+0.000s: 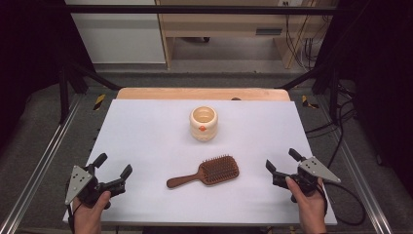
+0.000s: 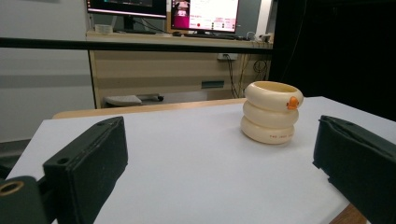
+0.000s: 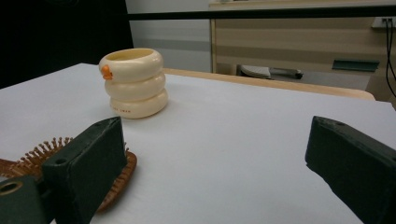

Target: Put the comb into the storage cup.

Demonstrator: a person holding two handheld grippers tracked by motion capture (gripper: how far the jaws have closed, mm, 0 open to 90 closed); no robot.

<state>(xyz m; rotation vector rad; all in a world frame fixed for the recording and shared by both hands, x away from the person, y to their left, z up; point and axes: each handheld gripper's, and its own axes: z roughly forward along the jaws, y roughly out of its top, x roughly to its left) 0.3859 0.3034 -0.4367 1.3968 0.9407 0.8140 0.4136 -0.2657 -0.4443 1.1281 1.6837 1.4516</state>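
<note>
A cream ribbed cup (image 1: 203,123) with an orange mark stands upright in the middle of the white table (image 1: 146,141). Nearer me lies a brown wooden hairbrush (image 1: 207,172), bristles up, handle pointing left. My left gripper (image 1: 113,165) rests at the front left corner, open, nothing between its jaws. My right gripper (image 1: 281,161) sits at the front right, open and empty too. The left gripper view has the cup (image 2: 272,112) ahead at the right. In the right gripper view the cup (image 3: 134,82) stands at the left and the hairbrush (image 3: 44,156) lies partly behind the left jaw.
A wooden strip (image 1: 202,93) edges the table's far side. Metal rails (image 1: 39,165) run along both sides of the table, and black frame posts stand at the back. Cables (image 1: 341,141) trail on the floor at the right. A wooden desk (image 2: 173,70) stands beyond.
</note>
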